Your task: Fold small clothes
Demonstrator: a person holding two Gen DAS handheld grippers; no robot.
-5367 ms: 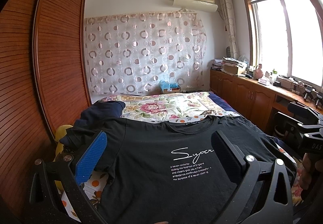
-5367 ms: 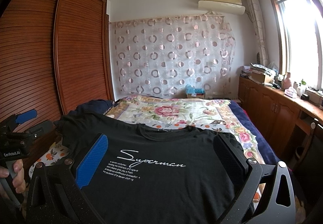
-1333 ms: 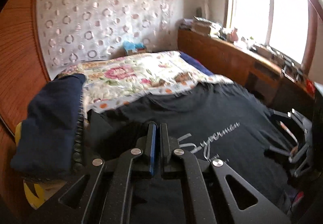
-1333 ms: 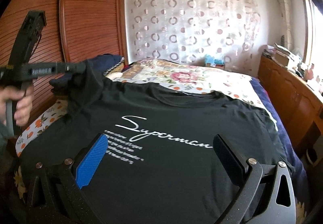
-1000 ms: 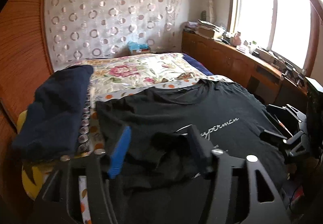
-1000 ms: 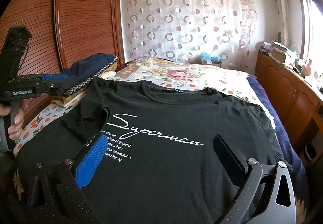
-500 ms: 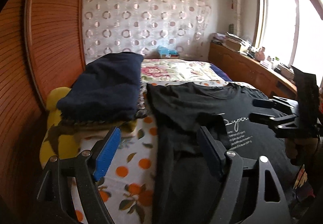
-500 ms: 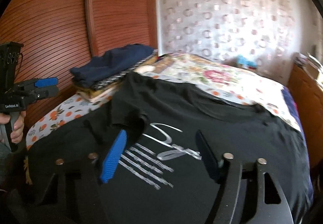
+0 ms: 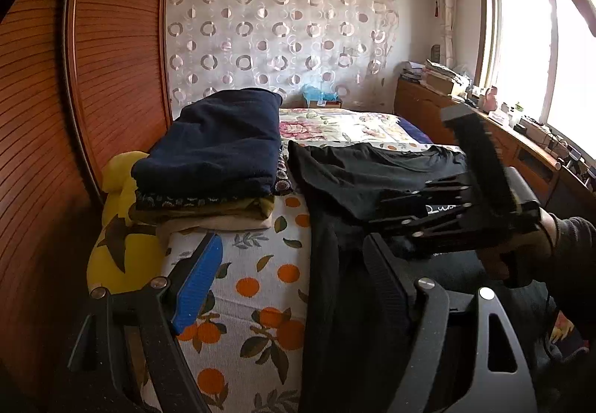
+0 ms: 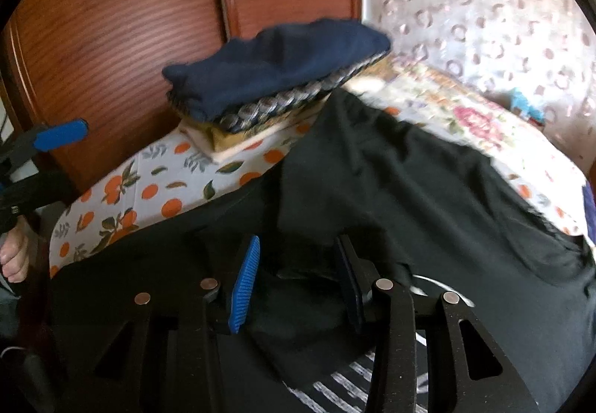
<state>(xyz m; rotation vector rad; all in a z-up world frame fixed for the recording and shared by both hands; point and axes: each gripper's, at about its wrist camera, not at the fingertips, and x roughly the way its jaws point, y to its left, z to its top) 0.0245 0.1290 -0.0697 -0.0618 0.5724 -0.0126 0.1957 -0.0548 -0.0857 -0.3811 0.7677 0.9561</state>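
Filling the room, a bed (image 9: 260, 286) in an orange-print sheet runs along a wooden wardrobe (image 9: 111, 51). Bare sheet lies between its left edge and the black T-shirt (image 9: 335, 301), spread flat with one sleeve folded inward. Folded clothes (image 9: 212, 167) stack just beside it. Left gripper (image 9: 283, 282) hovers wide open, empty; right gripper (image 10: 294, 282), half open, straddles the sleeve.

shirt (image 10: 428, 189): black T-shirt, white lettering on the chest
state: one sleeve folded in over the chest
place: flat on the bed (image 9: 253, 286)
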